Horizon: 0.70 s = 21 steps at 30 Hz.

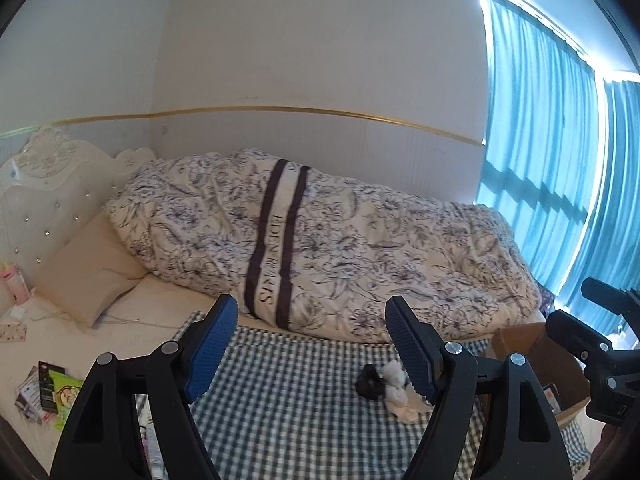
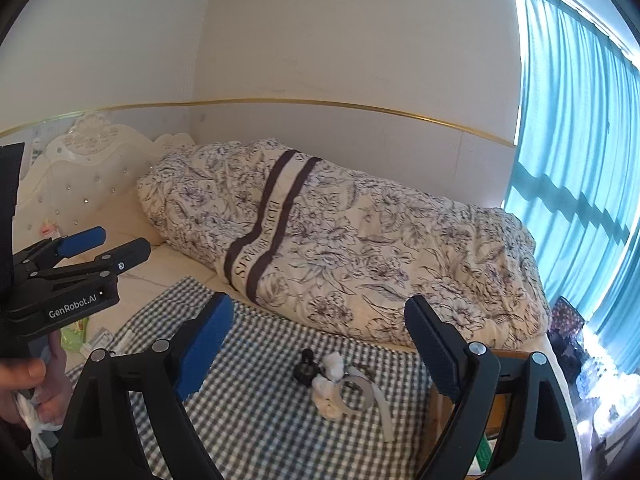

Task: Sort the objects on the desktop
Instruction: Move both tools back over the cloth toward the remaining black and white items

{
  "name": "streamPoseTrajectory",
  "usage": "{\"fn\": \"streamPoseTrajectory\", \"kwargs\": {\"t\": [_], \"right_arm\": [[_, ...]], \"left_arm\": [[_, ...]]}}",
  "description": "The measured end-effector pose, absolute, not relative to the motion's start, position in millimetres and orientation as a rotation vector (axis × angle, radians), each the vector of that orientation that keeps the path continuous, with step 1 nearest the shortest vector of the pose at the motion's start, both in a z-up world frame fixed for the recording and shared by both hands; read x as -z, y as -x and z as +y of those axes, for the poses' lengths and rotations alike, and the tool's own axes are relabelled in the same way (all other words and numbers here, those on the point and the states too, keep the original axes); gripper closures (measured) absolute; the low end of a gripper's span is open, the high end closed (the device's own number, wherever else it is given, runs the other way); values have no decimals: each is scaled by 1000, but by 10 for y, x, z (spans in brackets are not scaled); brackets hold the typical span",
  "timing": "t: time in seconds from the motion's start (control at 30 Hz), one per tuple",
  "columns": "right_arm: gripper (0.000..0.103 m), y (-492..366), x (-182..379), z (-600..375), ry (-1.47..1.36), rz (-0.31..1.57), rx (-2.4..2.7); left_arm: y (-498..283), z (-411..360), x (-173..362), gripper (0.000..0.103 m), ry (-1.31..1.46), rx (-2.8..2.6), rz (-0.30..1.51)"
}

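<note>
Both tools hang above a counter (image 2: 260, 412) covered with a blue-and-white checked cloth, and neither holds anything. The left tool (image 1: 312, 344) has its blue pads spread wide, released, with only the cloth showing between them. The right tool (image 2: 320, 344) is likewise released, its fingers far apart.

On the cloth, toward the right side, lies a small cluster: a little black object (image 2: 306, 372), touching a crumpled white wad (image 2: 330, 384), and just beside that a roll of tape (image 2: 358, 392) with a loose strip trailing off toward the near edge. From the left wrist view the black object (image 1: 370, 384) and the white wad (image 1: 396, 388) sit right next to the tool's right finger.

A cardboard box (image 1: 532, 360) stands past the counter's right edge. A hand (image 2: 28, 384) grips the left tool's handle. Behind the counter a bed (image 1: 168, 304) carries a rolled floral quilt (image 1: 340, 236).
</note>
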State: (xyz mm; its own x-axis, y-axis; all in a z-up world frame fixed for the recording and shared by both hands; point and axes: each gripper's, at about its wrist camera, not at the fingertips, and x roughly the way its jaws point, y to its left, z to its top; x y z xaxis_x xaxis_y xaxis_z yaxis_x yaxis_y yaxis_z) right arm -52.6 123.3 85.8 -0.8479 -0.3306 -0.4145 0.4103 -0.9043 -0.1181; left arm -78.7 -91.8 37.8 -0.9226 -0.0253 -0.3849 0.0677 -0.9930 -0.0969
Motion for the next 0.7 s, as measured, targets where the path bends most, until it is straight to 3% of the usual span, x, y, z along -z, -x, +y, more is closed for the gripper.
{"fn": "streamPoseTrajectory", "kwargs": {"t": [0.33,0.47,0.7], "right_arm": [[15,384,-810,814,-526,312,2634],[9,389,-769,821,-524,303,2646],[9,568,-713,1012,-549,273,2686]], "left_arm": [[630,-1434,-355,18,-581,2969,192],[650,-1461,-329,16,-586,2975,164],[788,-1278,-247,12,-597,3017,108]]}}
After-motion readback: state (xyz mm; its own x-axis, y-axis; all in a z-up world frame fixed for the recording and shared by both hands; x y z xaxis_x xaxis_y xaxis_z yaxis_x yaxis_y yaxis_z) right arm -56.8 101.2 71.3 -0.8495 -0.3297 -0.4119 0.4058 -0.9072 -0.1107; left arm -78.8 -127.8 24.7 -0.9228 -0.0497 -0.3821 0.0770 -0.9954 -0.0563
